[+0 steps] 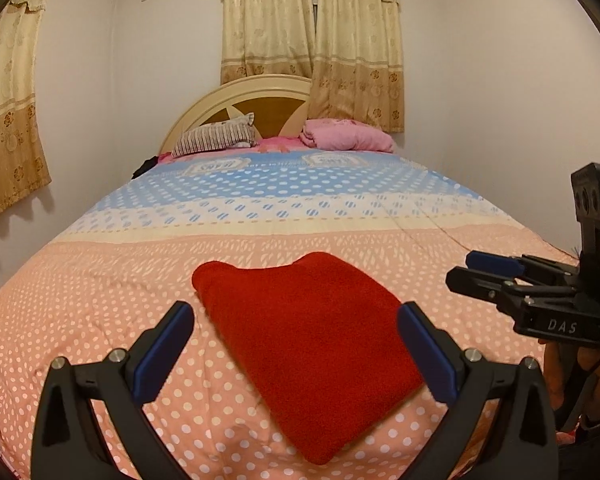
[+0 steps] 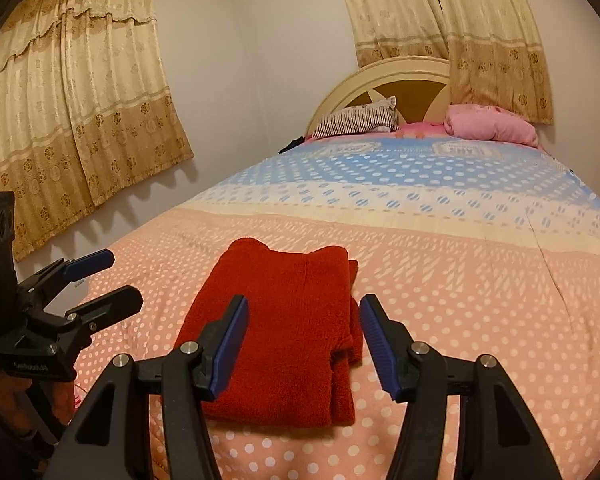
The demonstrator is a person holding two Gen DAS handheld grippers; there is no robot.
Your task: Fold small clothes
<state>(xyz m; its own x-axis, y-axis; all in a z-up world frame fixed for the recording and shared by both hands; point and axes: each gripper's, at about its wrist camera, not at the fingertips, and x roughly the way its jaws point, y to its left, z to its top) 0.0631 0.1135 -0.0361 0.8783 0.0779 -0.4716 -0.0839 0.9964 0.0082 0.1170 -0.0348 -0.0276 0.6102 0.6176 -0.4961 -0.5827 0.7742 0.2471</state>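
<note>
A red knitted garment [image 1: 308, 344] lies folded into a compact rectangle on the polka-dot bedspread [image 1: 100, 312] near the foot of the bed. It also shows in the right wrist view [image 2: 284, 336], with layered edges on its right side. My left gripper [image 1: 296, 316] is open and empty, hovering just above the garment's near part. My right gripper [image 2: 304, 308] is open and empty, over the garment's near edge. The right gripper also shows in the left wrist view [image 1: 484, 276], to the right of the garment. The left gripper also shows in the right wrist view [image 2: 112, 280], to the left.
At the head of the bed lie a striped pillow [image 1: 216, 136] and a pink blanket [image 1: 348, 136], below a cream headboard [image 1: 236, 92]. Patterned curtains [image 2: 80, 96] hang on the left wall and behind the bed. White walls close in on both sides.
</note>
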